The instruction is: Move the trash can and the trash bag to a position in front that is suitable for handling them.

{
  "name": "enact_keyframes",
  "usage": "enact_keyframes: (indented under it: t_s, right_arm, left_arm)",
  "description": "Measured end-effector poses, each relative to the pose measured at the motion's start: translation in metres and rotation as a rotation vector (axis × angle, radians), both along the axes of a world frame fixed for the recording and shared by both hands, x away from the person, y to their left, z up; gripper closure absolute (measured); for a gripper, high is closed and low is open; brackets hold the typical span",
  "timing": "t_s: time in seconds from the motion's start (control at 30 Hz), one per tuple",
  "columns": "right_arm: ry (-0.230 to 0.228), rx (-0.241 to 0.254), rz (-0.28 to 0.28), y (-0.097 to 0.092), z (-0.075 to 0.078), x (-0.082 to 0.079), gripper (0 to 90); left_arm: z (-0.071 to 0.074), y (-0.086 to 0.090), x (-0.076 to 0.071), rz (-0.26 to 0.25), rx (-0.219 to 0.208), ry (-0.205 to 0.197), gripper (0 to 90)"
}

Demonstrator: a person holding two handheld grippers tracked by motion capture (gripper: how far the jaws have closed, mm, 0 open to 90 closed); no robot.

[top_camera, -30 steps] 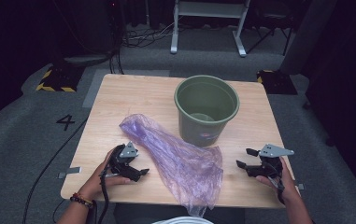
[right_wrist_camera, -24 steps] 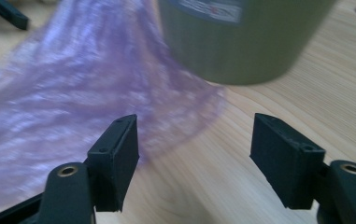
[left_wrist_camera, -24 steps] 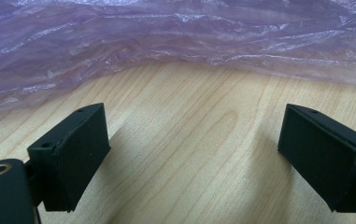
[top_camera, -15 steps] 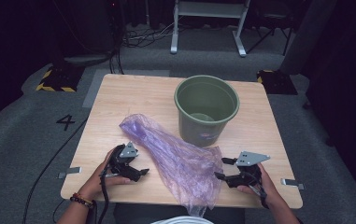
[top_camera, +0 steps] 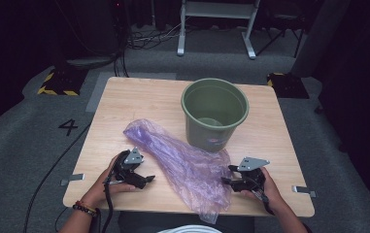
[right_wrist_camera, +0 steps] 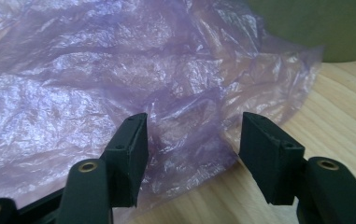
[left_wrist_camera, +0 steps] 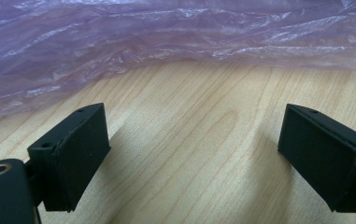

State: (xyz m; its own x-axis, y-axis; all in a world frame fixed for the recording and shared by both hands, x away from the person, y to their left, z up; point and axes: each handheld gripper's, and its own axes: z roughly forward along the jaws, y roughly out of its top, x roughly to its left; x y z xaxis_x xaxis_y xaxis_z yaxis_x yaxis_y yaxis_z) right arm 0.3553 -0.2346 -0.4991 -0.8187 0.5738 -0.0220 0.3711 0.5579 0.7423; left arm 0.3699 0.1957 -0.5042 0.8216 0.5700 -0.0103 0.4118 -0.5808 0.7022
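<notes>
Right gripper (top_camera: 227, 178) half-wide, just been closing around plastic bag (top_camera: 187, 167) edge, near desk (top_camera: 139, 102) front edge. Left gripper (top_camera: 146, 180) wide open, beside bag, holding nothing.

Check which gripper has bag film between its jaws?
The right gripper: its jaws, just closing, straddle a fold of the purple plastic bag, pads not yet pressing. The left gripper spans bare table.
</notes>
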Motion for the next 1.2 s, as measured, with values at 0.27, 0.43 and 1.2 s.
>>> enact_keyframes:
  t_s: [0.27, 0.43, 1.2]
  right_arm:
    - [-0.012, 0.005, -0.095, -0.032, -0.001, 0.012, 41.9]
    - [-0.016, 0.009, -0.161, -0.053, -0.001, 0.02, 39.7]
    - [-0.037, -0.002, -0.364, -0.11, -0.002, 0.038, 33.6]
  left_arm:
    - [0.0, 0.001, 0.0, 0.002, 0.001, -0.002, 9.0]
    - [0.0, 0.004, -0.001, 0.008, -0.001, -0.003, 9.1]
    - [0.0, 0.039, 0.001, 0.067, 0.001, -0.004, 8.9]
